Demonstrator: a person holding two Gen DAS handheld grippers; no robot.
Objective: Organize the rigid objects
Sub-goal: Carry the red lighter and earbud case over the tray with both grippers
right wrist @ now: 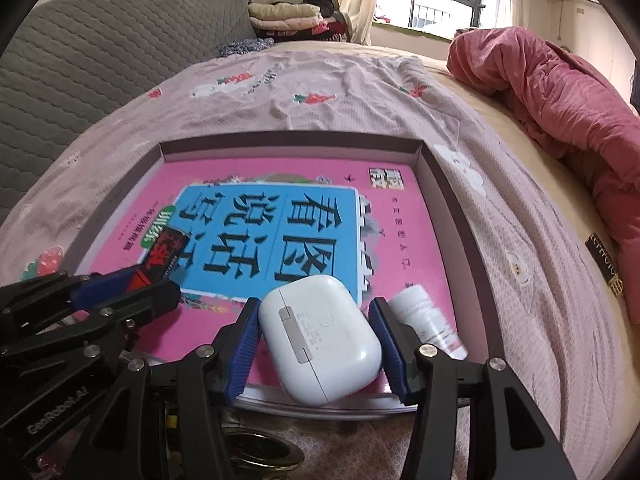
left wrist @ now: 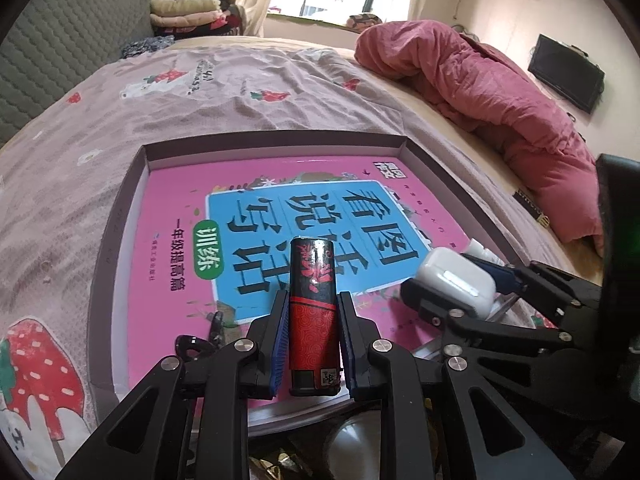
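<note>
The left gripper [left wrist: 313, 332] has its jaws closed on a red lighter [left wrist: 314, 312]. The right gripper [right wrist: 316, 344] holds a white earbud case [right wrist: 320, 336] in wide jaws, above the pink book [right wrist: 400, 232] in the tray [right wrist: 292, 138].

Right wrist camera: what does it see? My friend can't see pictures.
The right gripper holds a white earbud case over a pink book lying in a shallow box on a bed. A small white bottle lies beside it.
</note>
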